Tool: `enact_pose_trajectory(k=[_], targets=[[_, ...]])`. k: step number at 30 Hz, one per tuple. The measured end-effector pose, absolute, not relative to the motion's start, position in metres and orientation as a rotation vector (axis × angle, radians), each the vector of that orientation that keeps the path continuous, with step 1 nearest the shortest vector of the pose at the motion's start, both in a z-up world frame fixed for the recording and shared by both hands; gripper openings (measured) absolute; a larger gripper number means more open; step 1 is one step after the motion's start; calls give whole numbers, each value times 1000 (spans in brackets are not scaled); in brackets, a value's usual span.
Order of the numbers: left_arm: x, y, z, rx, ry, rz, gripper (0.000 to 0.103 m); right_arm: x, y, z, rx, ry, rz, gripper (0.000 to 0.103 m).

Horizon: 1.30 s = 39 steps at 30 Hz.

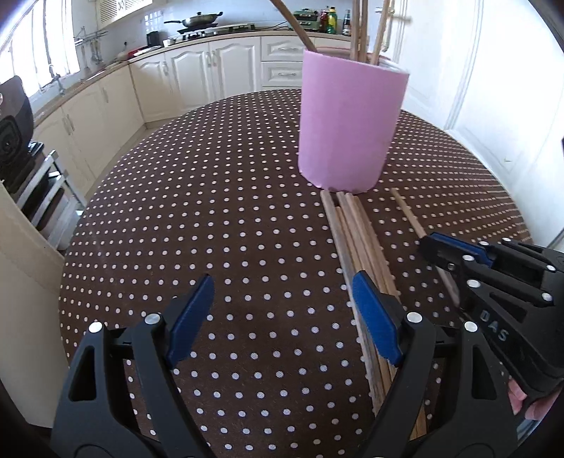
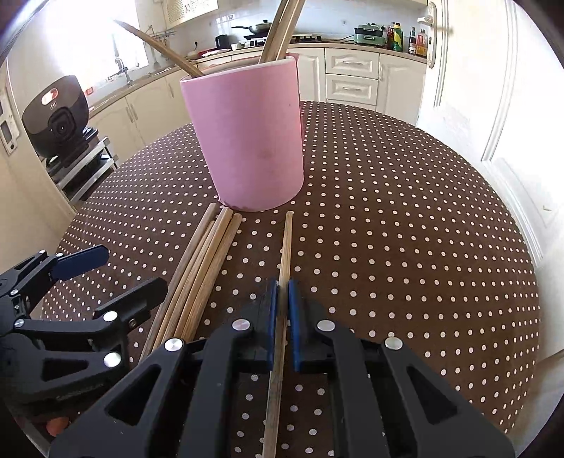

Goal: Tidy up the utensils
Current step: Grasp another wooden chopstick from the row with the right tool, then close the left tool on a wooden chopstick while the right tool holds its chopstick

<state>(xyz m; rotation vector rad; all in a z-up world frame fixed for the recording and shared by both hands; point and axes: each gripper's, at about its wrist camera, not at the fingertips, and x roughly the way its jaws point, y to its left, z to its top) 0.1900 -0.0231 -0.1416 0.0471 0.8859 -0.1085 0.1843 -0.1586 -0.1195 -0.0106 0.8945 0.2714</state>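
A pink holder (image 1: 347,123) (image 2: 248,141) stands on the dotted table with several wooden sticks and a curved utensil in it. In front of it a bundle of wooden chopsticks (image 1: 356,232) (image 2: 201,267) lies flat on the cloth. A single chopstick (image 2: 284,246) (image 1: 409,215) lies to the right of the bundle, and my right gripper (image 2: 282,299) (image 1: 435,252) is shut on it near its middle. My left gripper (image 1: 282,310) (image 2: 116,267) is open, its right finger over the bundle, nothing between its pads.
The round table (image 1: 211,211) (image 2: 405,229) wears a brown cloth with white dots. Kitchen cabinets and a stove (image 1: 211,28) line the far wall. A black appliance (image 2: 56,116) sits on a metal rack to the left. A white door (image 2: 511,105) is at the right.
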Motion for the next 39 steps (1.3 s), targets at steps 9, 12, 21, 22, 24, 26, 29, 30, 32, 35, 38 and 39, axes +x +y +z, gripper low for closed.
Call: enact_pose_trajectory(k=[9,12,21,22,24,26,29,30,32,35,38,39], targets=[[202,-30,-141,4,924,-100,80,186,-166,-119,18,897,287,6],[209,-27,-141,-30,963,-67,80,185,-166,-119,18,897,287,6],[220,-33,-142,-18,1048,-4,78,184,-167,-119,17,897,287,6],[221,-33,-141,-34,1049,15,75,184,-167,-119,18,897,287,6],[221,-35,-139,-48,1036,25,58,184,-169,-119,22,897,289,6],[219,-34,-137,-66,1020,20,33,184,-170,-118,28,898,292,6],[217,-31,-137,-79,1002,-32,20,184,-172,-118,30,898,294,6],[215,-29,-137,-82,994,-53,15,185,-172,-118,30,898,294,6],[211,-24,-137,-84,986,-103,10,185,-171,-118,31,898,294,6],[200,-20,-139,-56,980,-226,8,184,-171,-118,33,898,295,6],[189,-18,-139,28,966,-274,6,184,-172,-118,28,898,293,6],[186,-17,-139,46,962,-272,6,184,-172,-118,23,897,291,6]])
